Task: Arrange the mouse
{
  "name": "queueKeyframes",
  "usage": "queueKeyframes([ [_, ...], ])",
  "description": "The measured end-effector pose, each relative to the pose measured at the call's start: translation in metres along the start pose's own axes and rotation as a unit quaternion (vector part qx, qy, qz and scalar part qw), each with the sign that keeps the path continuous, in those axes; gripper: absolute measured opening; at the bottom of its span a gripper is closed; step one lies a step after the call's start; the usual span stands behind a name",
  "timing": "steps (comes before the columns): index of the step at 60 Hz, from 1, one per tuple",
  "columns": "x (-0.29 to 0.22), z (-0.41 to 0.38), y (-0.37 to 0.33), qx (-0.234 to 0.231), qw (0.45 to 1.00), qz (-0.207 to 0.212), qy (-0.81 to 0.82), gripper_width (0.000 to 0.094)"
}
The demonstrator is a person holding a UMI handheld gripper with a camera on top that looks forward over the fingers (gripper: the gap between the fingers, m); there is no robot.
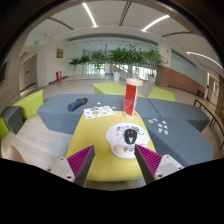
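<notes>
A dark grey mouse (130, 135) lies on a round white mouse mat (126, 141) with dark print, on a yellow table panel (105, 160). My gripper (114, 160) is open and empty, its two magenta pads (82, 160) spread wide on either side. The mat and mouse sit just ahead of the fingers, slightly toward the right finger. Nothing is between the fingers but bare yellow table.
A tall red and white can (131, 96) stands beyond the mouse. A white printed sheet (98, 112) and a dark object (77, 104) lie on grey panels to the left. White dotted marks (159, 125) lie to the right. Plants (120, 58) line the far room.
</notes>
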State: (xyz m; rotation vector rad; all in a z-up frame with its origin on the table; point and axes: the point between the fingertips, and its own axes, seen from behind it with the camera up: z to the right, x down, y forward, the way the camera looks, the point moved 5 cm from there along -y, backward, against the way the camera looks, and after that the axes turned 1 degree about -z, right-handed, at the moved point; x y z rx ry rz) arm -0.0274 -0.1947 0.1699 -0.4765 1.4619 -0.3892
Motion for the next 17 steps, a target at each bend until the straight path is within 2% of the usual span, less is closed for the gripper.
queueKeyframes([
  [8, -0.001, -0.011, -0.024, -0.002, 1.0, 0.017, -0.025, 0.0842],
  [17, 0.014, -0.009, -0.027, 0.004, 1.0, 0.004, -0.002, 0.0841],
])
